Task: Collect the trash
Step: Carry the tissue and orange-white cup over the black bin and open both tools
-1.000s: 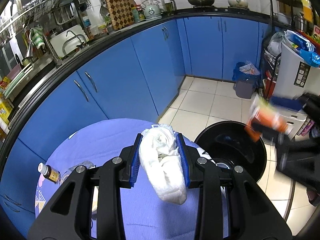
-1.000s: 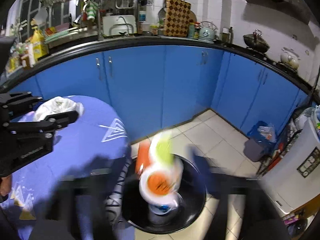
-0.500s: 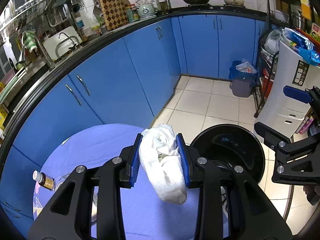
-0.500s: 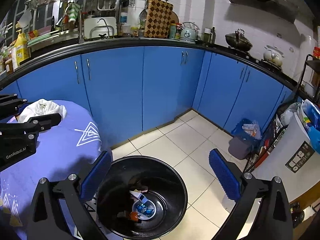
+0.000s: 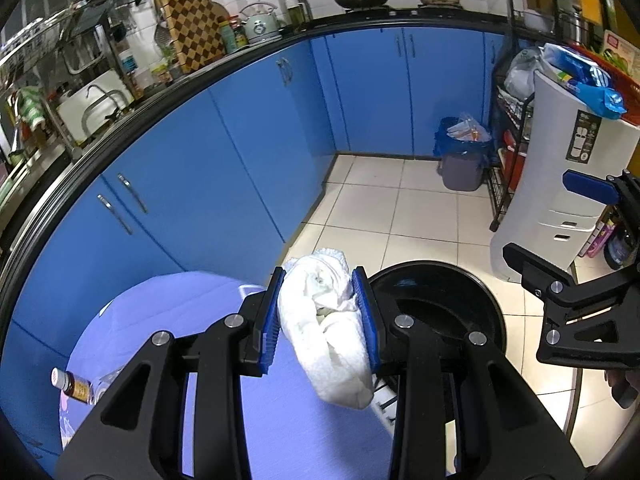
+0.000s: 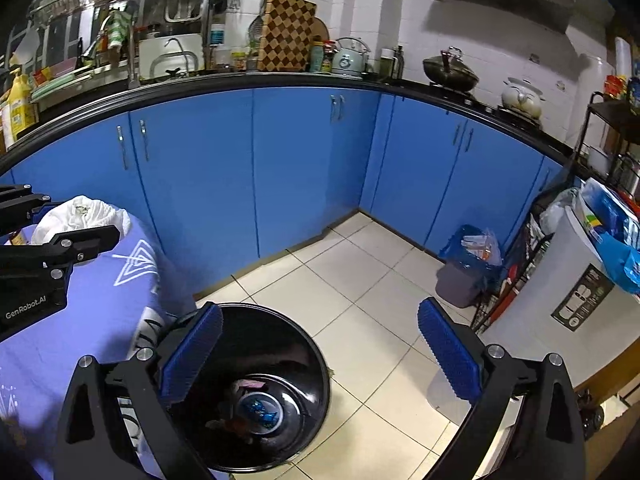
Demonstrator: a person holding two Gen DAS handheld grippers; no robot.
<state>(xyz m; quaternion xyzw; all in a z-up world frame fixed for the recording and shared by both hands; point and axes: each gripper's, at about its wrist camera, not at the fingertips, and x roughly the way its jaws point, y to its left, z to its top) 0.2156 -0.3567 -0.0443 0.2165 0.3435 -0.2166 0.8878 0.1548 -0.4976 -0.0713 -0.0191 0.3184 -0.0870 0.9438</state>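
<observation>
My left gripper point(image 5: 320, 316) is shut on a crumpled white paper towel point(image 5: 326, 332), held over the edge of the purple-clothed table point(image 5: 168, 320); the towel point(image 6: 80, 216) also shows in the right wrist view. Beside the table on the floor stands a black round bin point(image 6: 304, 364) with wrappers and a cup at its bottom. My right gripper point(image 6: 320, 356) hangs above the bin, open wide, nothing between its blue pads point(image 6: 448, 348). From the left wrist view the right gripper point(image 5: 560, 236) shows at the right, past the bin point(image 5: 452, 304).
A small brown bottle point(image 5: 76, 386) lies at the table's left edge. Blue cabinets point(image 6: 296, 168) curve behind. A small grey bin with a blue liner point(image 6: 468, 264), a wire rack point(image 5: 508, 128) and a white appliance point(image 5: 568, 184) stand at the right. White floor tiles point(image 6: 352, 276) lie between.
The orange-and-white cup packaging left my right gripper and dropped into the black bin; its jaws opened wide. My left gripper carried the towel sideways, closer to the bin.
</observation>
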